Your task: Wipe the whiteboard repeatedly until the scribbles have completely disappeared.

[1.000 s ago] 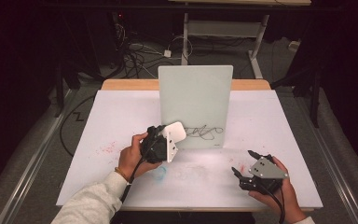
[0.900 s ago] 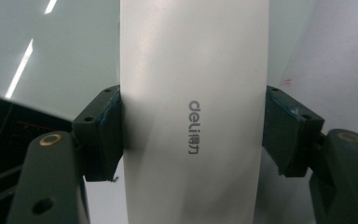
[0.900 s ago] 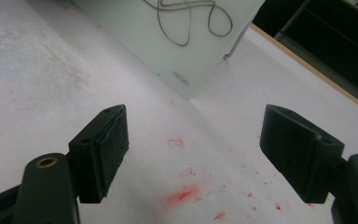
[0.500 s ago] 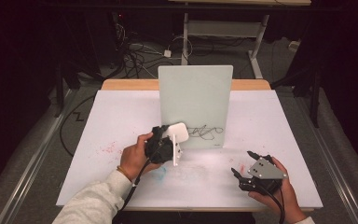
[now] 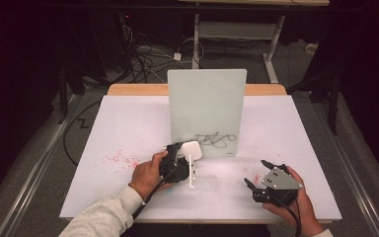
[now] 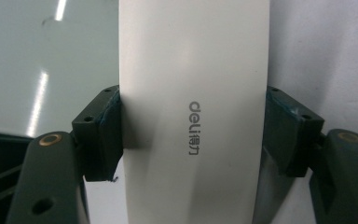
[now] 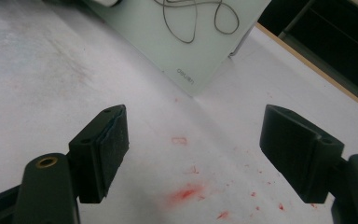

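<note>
The right gripper [image 5: 260, 174] is held near the table's [image 5: 128, 123] front edge, its jaws wide apart over red marks [image 7: 186, 192]. Farther in, a white eraser [image 6: 193, 112] is clamped by the left gripper [image 5: 181, 160], just in front of the upright board [image 5: 207, 98] bearing a scribble [image 5: 216, 140].
</note>
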`<state>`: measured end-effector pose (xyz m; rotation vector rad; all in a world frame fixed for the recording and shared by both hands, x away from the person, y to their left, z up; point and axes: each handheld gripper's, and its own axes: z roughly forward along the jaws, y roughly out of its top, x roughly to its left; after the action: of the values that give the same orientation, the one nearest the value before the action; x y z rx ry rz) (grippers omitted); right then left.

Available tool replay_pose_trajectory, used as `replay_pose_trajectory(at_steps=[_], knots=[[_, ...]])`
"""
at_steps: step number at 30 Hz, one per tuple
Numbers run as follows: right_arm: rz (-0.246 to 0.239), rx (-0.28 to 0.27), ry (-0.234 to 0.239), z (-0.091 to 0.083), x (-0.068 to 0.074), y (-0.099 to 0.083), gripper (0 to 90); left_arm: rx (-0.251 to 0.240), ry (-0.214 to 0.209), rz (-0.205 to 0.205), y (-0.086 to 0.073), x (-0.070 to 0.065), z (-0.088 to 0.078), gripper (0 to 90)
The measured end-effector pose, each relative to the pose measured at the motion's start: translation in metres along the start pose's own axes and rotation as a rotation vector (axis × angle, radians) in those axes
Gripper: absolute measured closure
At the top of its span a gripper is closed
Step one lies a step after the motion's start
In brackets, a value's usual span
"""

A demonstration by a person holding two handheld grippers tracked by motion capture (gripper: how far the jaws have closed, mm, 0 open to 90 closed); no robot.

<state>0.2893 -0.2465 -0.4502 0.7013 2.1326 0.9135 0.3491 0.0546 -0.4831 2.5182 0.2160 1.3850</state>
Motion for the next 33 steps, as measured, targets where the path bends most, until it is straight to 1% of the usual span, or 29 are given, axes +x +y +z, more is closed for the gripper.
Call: replay_pose_trajectory(at_steps=[1, 2, 3, 4, 5, 6, 9, 10, 11, 12, 13, 14, 15, 16, 17, 18, 20, 21, 22, 23, 25, 26, 27, 28, 29, 31, 32, 33], knots=[[-0.002, -0.001, 0.000, 0.000, 0.000, 0.000, 24.4, 0.003, -0.005, -0.002, 0.001, 0.001, 0.000, 29.1], [-0.002, -0.003, -0.001, -0.001, 0.000, 0.000, 24.4, -0.003, -0.022, -0.013, 0.000, 0.003, 0.000, 29.1], [-0.001, -0.004, -0.001, -0.001, 0.000, 0.000, 24.4, -0.015, -0.040, -0.028, -0.001, 0.006, -0.001, 29.1], [0.001, -0.004, -0.003, -0.001, -0.001, 0.000, 24.4, -0.021, -0.044, -0.053, -0.004, 0.012, -0.002, 29.2], [0.001, -0.003, -0.006, -0.001, -0.001, 0.000, 24.4, -0.019, -0.026, -0.055, -0.005, 0.016, -0.004, 29.1], [0.001, -0.005, -0.008, -0.002, -0.002, -0.001, 24.4, -0.024, -0.010, -0.071, -0.007, 0.020, -0.005, 29.1], [0.006, -0.006, -0.010, -0.002, -0.002, -0.001, 24.4, -0.043, 0.014, -0.158, -0.015, 0.038, -0.010, 29.1], [0.007, -0.007, -0.011, -0.002, -0.003, -0.001, 24.4, -0.051, 0.021, -0.190, -0.017, 0.041, -0.010, 29.2], [0.007, -0.007, -0.009, -0.002, -0.003, 0.000, 24.4, -0.050, 0.014, -0.211, -0.019, 0.043, -0.010, 29.2], [0.007, -0.007, -0.009, -0.002, -0.003, 0.000, 24.4, -0.050, 0.014, -0.211, -0.019, 0.043, -0.010, 29.2], [0.003, -0.006, -0.005, -0.002, -0.002, 0.000, 24.4, -0.040, 0.026, -0.233, -0.017, 0.035, -0.008, 29.2], [-0.001, -0.003, -0.003, -0.001, -0.002, 0.000, 24.4, -0.023, 0.030, -0.203, -0.015, 0.030, -0.007, 29.2], [-0.002, -0.002, -0.002, -0.001, -0.002, 0.000, 24.4, -0.023, 0.030, -0.203, -0.015, 0.030, -0.007, 29.2], [-0.003, -0.003, 0.001, -0.001, -0.001, 0.000, 24.5, -0.019, 0.002, -0.177, -0.009, 0.019, -0.004, 29.2], [-0.004, -0.003, 0.002, -0.001, -0.001, 0.000, 24.5, -0.023, -0.016, -0.185, -0.005, 0.015, -0.002, 29.2], [-0.005, -0.003, 0.002, -0.001, 0.000, 0.000, 24.5, -0.015, -0.009, -0.177, 0.000, 0.010, 0.000, 29.2], [-0.004, 0.000, 0.002, 0.000, 0.000, 0.000, 24.5, 0.006, 0.020, -0.134, 0.012, 0.002, 0.002, 29.2], [-0.005, 0.001, 0.003, 0.000, 0.000, 0.000, 24.5, 0.006, 0.020, -0.134, 0.012, 0.002, 0.002, 29.2], [-0.004, 0.002, 0.005, 0.001, 0.000, 0.000, 24.5, -0.001, 0.025, -0.130, 0.024, -0.001, 0.005, 29.2], [-0.004, 0.004, 0.005, 0.002, 0.000, 0.000, 24.5, -0.001, 0.025, -0.130, 0.024, -0.001, 0.005, 29.2], [-0.007, 0.007, 0.006, 0.002, 0.001, 0.000, 24.5, -0.014, 0.030, -0.140, 0.035, -0.002, 0.008, 29.2], [-0.009, 0.009, 0.007, 0.002, 0.002, 0.000, 24.5, -0.028, 0.048, -0.151, 0.045, -0.005, 0.012, 29.2], [-0.009, 0.009, 0.007, 0.002, 0.002, 0.000, 24.5, -0.028, 0.048, -0.151, 0.045, -0.005, 0.012, 29.2], [-0.010, 0.008, 0.005, 0.002, 0.001, 0.000, 24.5, -0.031, 0.059, -0.145, 0.052, -0.007, 0.014, 29.2], [-0.007, 0.007, 0.006, 0.002, 0.001, 0.000, 24.5, -0.034, 0.056, -0.151, 0.053, -0.007, 0.015, 29.2], [-0.006, 0.008, 0.005, 0.002, 0.001, 0.000, 24.5, -0.035, 0.052, -0.149, 0.053, -0.007, 0.015, 29.2], [-0.005, 0.007, 0.006, 0.002, 0.001, 0.000, 24.5, -0.027, 0.044, -0.125, 0.052, -0.007, 0.015, 29.2], [-0.004, 0.006, 0.006, 0.001, 0.001, -0.001, 24.5, -0.022, 0.036, -0.114, 0.049, -0.007, 0.014, 29.2]])
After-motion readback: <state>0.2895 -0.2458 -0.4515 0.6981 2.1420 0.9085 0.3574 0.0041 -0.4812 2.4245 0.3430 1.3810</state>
